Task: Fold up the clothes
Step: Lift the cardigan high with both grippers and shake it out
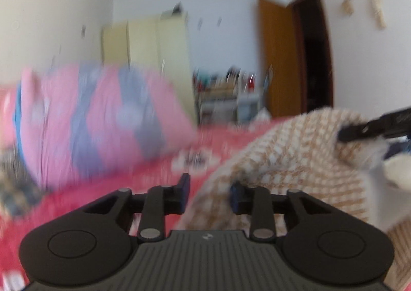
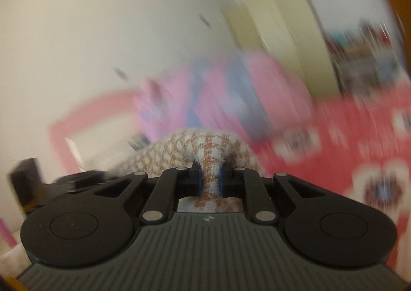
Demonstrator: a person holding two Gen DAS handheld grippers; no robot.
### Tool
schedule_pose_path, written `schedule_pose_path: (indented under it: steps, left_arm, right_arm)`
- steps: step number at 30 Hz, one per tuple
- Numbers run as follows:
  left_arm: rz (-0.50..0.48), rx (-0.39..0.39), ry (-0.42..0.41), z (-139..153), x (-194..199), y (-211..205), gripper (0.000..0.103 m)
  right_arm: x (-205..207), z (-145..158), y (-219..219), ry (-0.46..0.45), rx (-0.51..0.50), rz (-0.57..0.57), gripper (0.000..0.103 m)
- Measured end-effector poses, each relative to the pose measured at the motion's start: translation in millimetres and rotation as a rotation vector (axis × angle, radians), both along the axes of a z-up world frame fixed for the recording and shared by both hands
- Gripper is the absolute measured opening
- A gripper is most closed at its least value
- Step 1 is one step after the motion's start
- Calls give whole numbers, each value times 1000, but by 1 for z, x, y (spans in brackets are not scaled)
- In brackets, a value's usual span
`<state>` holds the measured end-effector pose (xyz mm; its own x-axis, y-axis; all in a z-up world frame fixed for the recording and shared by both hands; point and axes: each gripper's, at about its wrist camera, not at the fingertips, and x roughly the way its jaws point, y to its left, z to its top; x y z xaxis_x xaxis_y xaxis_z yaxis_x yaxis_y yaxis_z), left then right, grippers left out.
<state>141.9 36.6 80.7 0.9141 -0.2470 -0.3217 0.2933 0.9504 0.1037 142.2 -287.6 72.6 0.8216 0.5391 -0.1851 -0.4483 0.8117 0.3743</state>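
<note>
A tan-and-white knitted garment [image 1: 295, 162] lies bunched on the red bedsheet [image 1: 159, 170], right of centre in the left wrist view. My left gripper [image 1: 209, 197] is open, its fingers set wide apart at the garment's near edge, which shows in the gap. The right gripper's finger [image 1: 370, 127] comes in from the right and pinches the garment's raised far corner. In the blurred right wrist view, my right gripper [image 2: 209, 180] is shut on a fold of the knitted garment [image 2: 205, 144], which hangs lifted above the bed.
A pink quilt with blue patches [image 1: 97, 121] is heaped on the bed's left side. Behind it stand a cream wardrobe [image 1: 149, 59], cluttered shelves [image 1: 226, 95] and an open brown door [image 1: 280, 59]. White walls surround the room.
</note>
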Motion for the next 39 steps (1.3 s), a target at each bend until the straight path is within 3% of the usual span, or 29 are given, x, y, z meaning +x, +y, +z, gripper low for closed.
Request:
schedule_pose_path:
  steps: [4,5,7,8,10,14,17,19,23,26,27,31,33,38,39]
  left_arm:
    - [-33,-60,58,-31,-14,17,55]
    - [-59,-63,59,-34,-20,20,63]
    - [-113,-51,53,-41,-32,27,69]
    - [-142,-26,49,-47,-30,26,74]
    - [-177,49,47,-64,-33,12,78]
    - [-186,173,71,-92,-27,-16,78]
    - [-159,251,101,-108,-5,-31,77]
    - [-144,289,131,-114,9,-40,74]
    - [-116,292,220,-122,38,-47,49]
    - [-83,271,254,-124,49,-48,26]
    - [-66,247,259,-123,50,-44,22]
    - [-6,156,234,-112,44,-25,19]
    - [26,125,210,-109,38,-15,19]
    - [128,15,152,-100,21,16,18]
    - [116,23,159,-102,21,17,18]
  right_arm:
    - [58,-73,12,204,-40,-49,13]
    - [72,-91,15,255,-49,-61,14]
    - [101,-128,21,357,-69,-86,18]
    - [96,-128,21,376,-51,-92,21]
    - [83,-114,10,340,30,-95,26]
    - [37,-81,-30,165,171,-117,59]
    - [-1,-73,-41,141,169,-128,64]
    - [-18,-77,-38,195,133,-110,64]
    - [-21,-110,-26,331,76,-124,64]
    - [-6,-132,-19,374,85,-125,63]
    - [1,-136,-16,377,101,-121,62]
    - [8,-132,-1,331,92,-64,59]
    - [6,-124,8,292,33,-49,60]
    - [27,-138,28,360,-258,-152,59]
    - [29,-145,24,377,-273,-173,59]
